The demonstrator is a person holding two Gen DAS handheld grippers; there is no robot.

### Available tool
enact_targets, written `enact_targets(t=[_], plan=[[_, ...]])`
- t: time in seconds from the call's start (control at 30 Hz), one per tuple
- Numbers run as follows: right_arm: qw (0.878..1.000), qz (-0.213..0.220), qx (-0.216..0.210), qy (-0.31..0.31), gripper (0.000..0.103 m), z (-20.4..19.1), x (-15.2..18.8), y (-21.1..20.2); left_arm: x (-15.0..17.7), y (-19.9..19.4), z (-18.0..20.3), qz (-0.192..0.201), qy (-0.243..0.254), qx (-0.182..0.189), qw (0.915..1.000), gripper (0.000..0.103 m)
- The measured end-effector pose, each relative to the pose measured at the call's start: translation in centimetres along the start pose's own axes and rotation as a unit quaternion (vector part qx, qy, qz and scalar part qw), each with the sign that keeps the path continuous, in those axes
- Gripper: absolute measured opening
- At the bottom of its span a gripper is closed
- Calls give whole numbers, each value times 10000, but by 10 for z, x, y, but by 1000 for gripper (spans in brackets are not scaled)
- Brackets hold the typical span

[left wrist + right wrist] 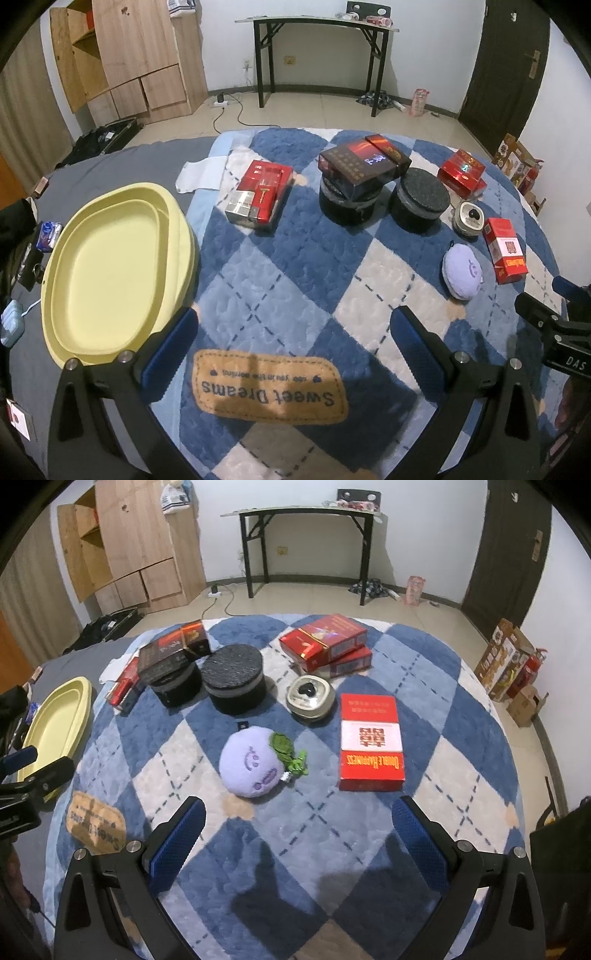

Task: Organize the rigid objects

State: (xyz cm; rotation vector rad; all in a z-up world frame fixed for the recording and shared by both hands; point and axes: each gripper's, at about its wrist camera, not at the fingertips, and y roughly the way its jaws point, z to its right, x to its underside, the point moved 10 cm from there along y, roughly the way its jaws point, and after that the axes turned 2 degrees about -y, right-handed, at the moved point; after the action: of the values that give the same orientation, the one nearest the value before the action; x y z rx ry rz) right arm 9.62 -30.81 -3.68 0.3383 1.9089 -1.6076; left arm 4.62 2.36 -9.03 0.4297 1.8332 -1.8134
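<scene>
Both the left gripper (295,332) and right gripper (297,821) hover released and empty; the dark box (364,166) perched atop a round tin (347,205) could topple if nudged.

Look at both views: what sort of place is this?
Probably a bedroom: the objects lie on a checked "Sweet Dreams" blanket spread like bedding, with a wooden wardrobe and a folding table against the walls.

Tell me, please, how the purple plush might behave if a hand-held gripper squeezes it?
The plush looks soft and rounded, so it would probably squash between the jaws rather than resist. It seems light for its size. On the fluffy rug it would likely drag, not slide.
</scene>
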Motion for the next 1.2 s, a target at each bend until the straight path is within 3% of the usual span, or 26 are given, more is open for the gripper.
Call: enact_targets(t=[0.8,1.0,1.1,1.2], plan=[[9999,0,114,35,103,16,4,3,-2,1,3,-119,-76,62,9999,103],[9999,-4,128,51,103,19,3,4,1,5,0,-298,-290,132,9990,103],[9999,-4,126,40,103,21,3,5,-1,3,2,-223,-158,128,9995,103],[9999,-35,131,50,103,25,4,8,-5,7,16,-314,305,409,9982,103]])
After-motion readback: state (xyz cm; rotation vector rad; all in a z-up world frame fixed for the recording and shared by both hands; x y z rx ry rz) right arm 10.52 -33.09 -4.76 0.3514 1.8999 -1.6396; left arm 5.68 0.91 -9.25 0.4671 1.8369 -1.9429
